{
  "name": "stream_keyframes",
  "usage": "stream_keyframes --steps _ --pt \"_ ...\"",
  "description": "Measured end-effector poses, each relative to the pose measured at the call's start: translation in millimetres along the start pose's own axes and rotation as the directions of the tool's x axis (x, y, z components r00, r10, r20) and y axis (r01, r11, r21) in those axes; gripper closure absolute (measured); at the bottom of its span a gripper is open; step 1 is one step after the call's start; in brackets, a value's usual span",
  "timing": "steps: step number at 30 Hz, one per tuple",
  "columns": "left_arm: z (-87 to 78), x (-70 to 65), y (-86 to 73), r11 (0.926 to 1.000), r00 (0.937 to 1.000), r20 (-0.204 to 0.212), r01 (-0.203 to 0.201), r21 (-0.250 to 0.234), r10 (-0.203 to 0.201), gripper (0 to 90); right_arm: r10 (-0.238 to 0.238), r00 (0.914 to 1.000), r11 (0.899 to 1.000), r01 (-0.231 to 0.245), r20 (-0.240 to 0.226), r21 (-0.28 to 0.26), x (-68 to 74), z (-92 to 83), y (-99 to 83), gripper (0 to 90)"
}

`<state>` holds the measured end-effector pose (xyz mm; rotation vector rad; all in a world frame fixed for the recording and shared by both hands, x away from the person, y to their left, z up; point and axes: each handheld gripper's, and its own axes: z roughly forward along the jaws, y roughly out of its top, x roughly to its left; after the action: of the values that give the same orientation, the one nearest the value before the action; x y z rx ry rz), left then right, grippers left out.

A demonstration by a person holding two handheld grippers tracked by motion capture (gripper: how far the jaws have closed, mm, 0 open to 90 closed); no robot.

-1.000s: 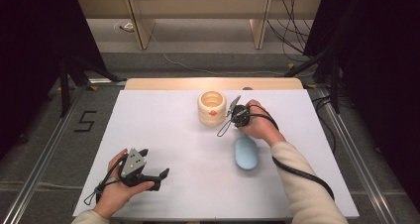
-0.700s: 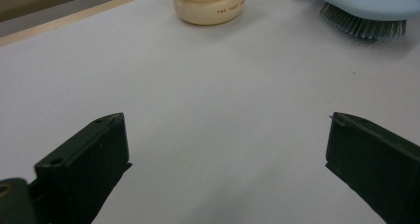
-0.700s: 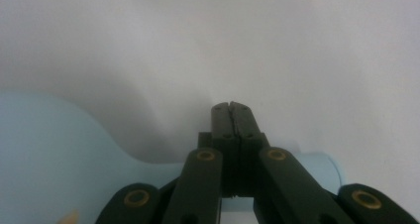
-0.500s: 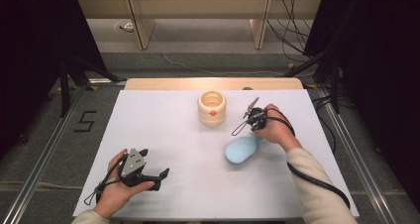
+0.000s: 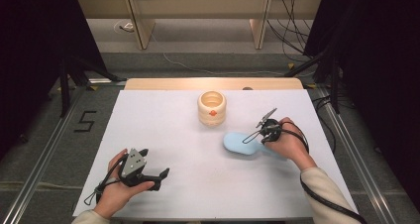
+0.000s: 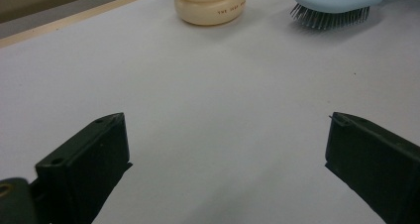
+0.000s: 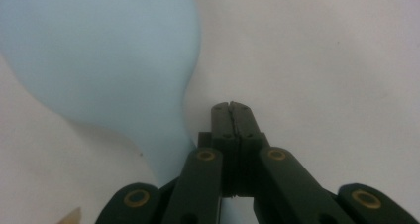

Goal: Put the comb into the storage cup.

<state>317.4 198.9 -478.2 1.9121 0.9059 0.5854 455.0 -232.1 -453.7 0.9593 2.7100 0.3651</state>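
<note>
Hairbrush (image 5: 245,143), light blue, lies bristles down on the surface right of centre, just beside the right gripper (image 5: 266,128), whose fingers are pressed together on nothing. Left gripper (image 5: 148,173) rests near the front edge, fingers wide apart. Cream jar (image 5: 212,107) stands toward the rear edge.

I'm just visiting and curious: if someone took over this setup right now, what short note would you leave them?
Left gripper: open, nothing between its jaws, held low over the white table at the front left.
Right gripper: shut on nothing, its tips right beside the handle of the light-blue plastic hairbrush.
Things: the hairbrush lies bristles down, right of centre; the cream ceramic jar stands upright behind it, apart from it.
Done: the right gripper has reached the hairbrush.
Left: no grip yet; probably open the jaws and take the handle.
</note>
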Motion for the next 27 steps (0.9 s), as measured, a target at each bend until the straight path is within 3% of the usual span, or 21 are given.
stream_keyframes --steps 27 --pt "-1.0 -0.1 0.6 1.0 1.0 0.0 -0.003 -0.004 0.003 2.8 -0.016 0.9997 0.999 0.016 -0.02 0.045 30.1 -11.4 -19.4 90.0"
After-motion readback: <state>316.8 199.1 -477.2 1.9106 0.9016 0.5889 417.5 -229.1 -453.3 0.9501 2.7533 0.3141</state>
